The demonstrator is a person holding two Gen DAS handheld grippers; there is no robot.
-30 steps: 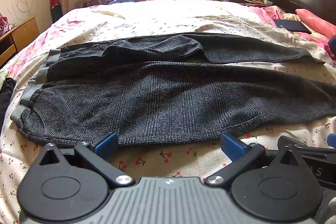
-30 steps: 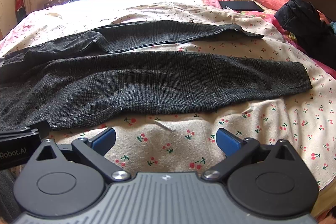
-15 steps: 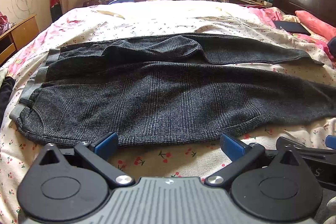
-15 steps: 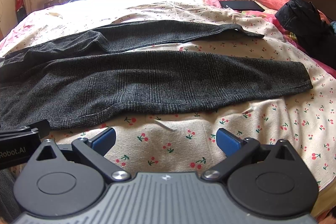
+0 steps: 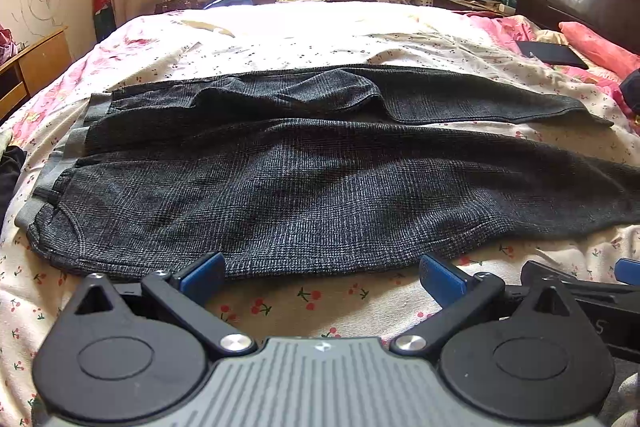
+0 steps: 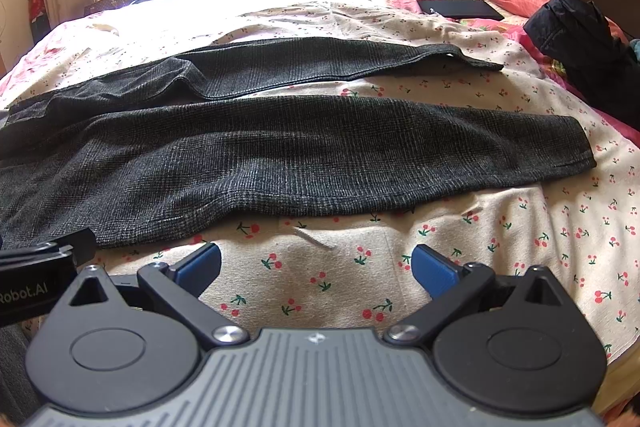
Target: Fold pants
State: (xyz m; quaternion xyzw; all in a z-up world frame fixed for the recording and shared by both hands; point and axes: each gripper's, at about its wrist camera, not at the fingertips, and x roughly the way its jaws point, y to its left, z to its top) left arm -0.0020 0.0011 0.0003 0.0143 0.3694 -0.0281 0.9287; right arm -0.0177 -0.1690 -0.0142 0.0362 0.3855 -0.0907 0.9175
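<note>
Okay, pants laid flat across the bed sheet, waistband at the left, both legs running off to the right w/ a strip of sheet showing between them, near leg's cuff at the right end. Nothing folded yet, so I'd call this the approach before the first fold. Left gripper hovers just short of the near hem by the seat, jaws wide apart, empty. Right gripper hangs over bare sheet near the mid-leg hem, jaws also spread, nothing between them. Next move prob. needs both to reach the near leg's edge, pinch it, then carry it far-ward onto the other leg.
</note>
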